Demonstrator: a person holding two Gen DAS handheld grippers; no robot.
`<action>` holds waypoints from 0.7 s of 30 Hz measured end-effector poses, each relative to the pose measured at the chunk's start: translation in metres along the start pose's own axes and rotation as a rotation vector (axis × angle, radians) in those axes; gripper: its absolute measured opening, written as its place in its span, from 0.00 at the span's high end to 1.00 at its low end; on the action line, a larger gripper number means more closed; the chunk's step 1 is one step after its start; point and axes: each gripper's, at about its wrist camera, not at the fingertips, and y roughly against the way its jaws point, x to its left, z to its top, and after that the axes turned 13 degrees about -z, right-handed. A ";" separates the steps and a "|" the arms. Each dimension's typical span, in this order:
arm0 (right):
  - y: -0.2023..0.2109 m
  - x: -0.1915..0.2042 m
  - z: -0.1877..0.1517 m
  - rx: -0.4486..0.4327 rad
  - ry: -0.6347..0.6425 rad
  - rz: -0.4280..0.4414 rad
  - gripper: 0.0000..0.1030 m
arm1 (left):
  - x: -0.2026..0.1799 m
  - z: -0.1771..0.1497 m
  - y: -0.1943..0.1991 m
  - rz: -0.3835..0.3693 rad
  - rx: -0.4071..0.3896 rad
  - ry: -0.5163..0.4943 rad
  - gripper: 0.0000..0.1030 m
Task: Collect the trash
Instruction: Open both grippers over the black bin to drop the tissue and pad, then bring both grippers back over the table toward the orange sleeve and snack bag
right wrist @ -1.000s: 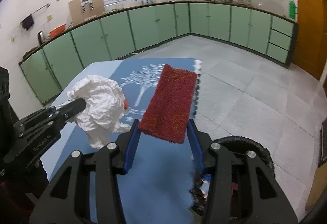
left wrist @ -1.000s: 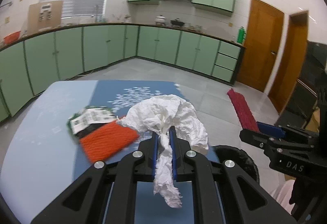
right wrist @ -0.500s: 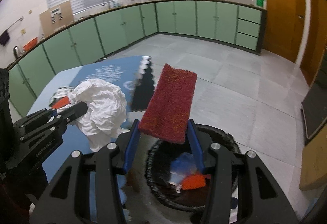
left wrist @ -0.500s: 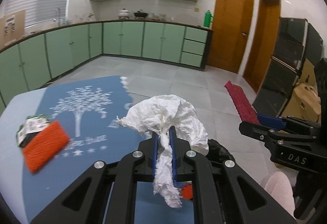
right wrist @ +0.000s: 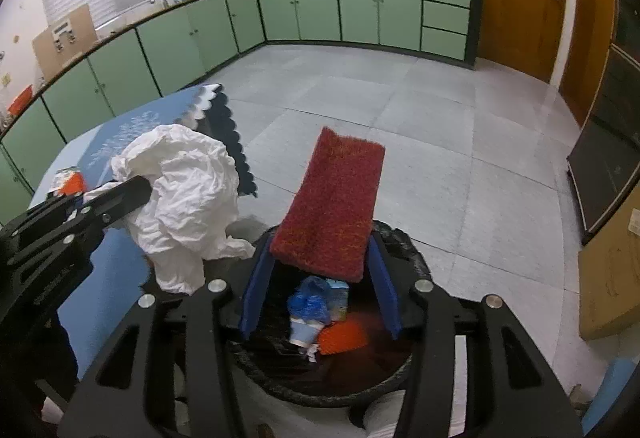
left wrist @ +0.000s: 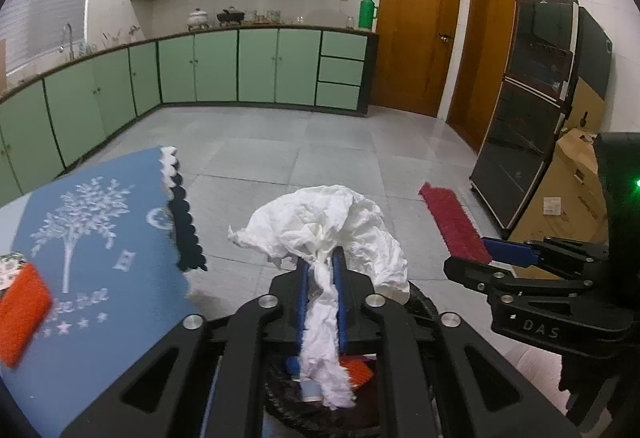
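Observation:
My left gripper [left wrist: 320, 270] is shut on a crumpled white tissue [left wrist: 328, 230], which hangs over the near rim of a black-lined trash bin [left wrist: 416, 302]. The tissue also shows in the right wrist view [right wrist: 188, 198]. My right gripper [right wrist: 320, 262] is shut on a dark red scouring pad [right wrist: 336, 202] and holds it above the bin [right wrist: 404, 238]. The pad shows in the left wrist view [left wrist: 452, 226]. The bin holds blue, white and orange trash [right wrist: 320, 314].
A blue tablecloth with a white tree print [left wrist: 100, 250] covers the table at left. An orange sponge [left wrist: 20, 314] and a small packet [left wrist: 8, 270] lie on it. Green cabinets, wooden doors and a cardboard box [left wrist: 576, 190] surround the tiled floor.
Both grippers have swung right, from above the table to above the trash bin, still holding the tissue and the red pad. The orange sponge and packet stay on the table.

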 end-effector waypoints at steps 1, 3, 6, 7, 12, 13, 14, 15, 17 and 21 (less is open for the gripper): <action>-0.002 -0.002 0.000 0.001 -0.004 -0.012 0.53 | -0.001 0.001 -0.003 -0.004 0.003 0.005 0.83; -0.006 -0.010 -0.001 0.004 -0.017 -0.035 0.45 | -0.001 0.002 -0.009 -0.012 0.014 0.014 0.52; -0.008 -0.020 -0.005 -0.003 -0.041 -0.060 0.33 | 0.000 0.005 -0.010 -0.026 0.012 0.024 0.48; -0.007 -0.024 -0.007 -0.008 -0.051 -0.072 0.29 | 0.000 0.006 -0.008 -0.024 0.010 0.023 0.47; 0.002 -0.030 -0.006 -0.044 -0.106 -0.055 0.12 | 0.009 0.006 0.007 0.004 -0.013 0.042 0.36; 0.004 -0.030 -0.006 -0.049 -0.109 -0.049 0.12 | 0.012 0.007 0.011 0.010 -0.018 0.048 0.36; 0.007 -0.026 -0.005 -0.054 -0.105 -0.043 0.12 | 0.017 0.007 0.018 0.022 -0.027 0.057 0.35; 0.010 -0.022 -0.003 -0.061 -0.101 -0.039 0.12 | 0.022 0.007 0.023 0.032 -0.033 0.064 0.34; 0.015 -0.011 0.003 -0.077 -0.093 -0.023 0.11 | 0.034 0.005 0.038 0.064 -0.052 0.080 0.32; 0.025 0.023 0.016 -0.110 -0.064 0.045 0.11 | 0.057 -0.001 0.068 0.128 -0.079 0.110 0.32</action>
